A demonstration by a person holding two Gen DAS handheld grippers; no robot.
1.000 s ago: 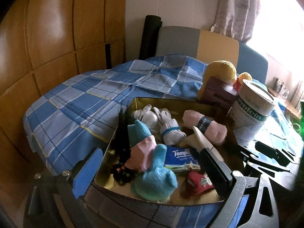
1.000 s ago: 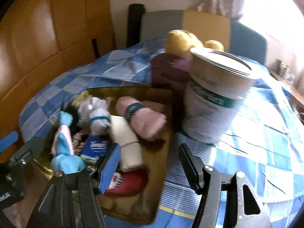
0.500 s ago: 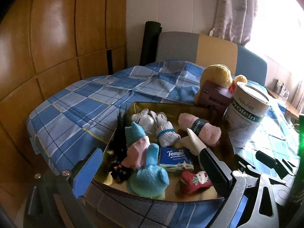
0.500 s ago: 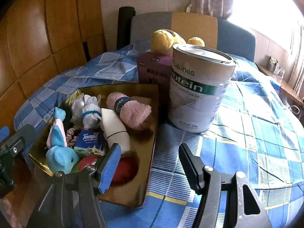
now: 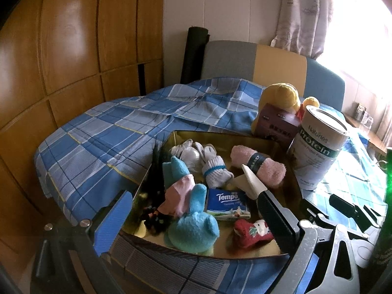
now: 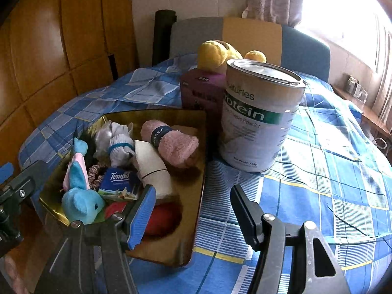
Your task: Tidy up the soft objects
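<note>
A gold metal tray (image 5: 221, 136) (image 6: 193, 223) on the blue checked cloth holds soft things: a blue plush toy (image 5: 193, 227) (image 6: 80, 204), a rolled pink towel (image 5: 259, 167) (image 6: 171, 143), white socks (image 5: 215, 169) (image 6: 120, 147), a Tempo tissue pack (image 5: 226, 204) (image 6: 117, 183), a white roll (image 6: 153, 169) and a red sock (image 5: 252, 232). My left gripper (image 5: 193, 218) is open and empty over the tray's near edge. My right gripper (image 6: 193, 208) is open and empty at the tray's right rim.
A white protein tin (image 5: 318, 152) (image 6: 259, 115) stands right of the tray. A purple box (image 5: 276, 125) (image 6: 203, 93) and a yellow plush toy (image 5: 279, 95) (image 6: 218, 51) sit behind it. A chair back (image 5: 254, 61) stands behind the table. Wooden panels are on the left.
Both grippers have pulled back and up from the tray, so more of the table shows. Both stay open and empty. The things in the tray have not moved.
</note>
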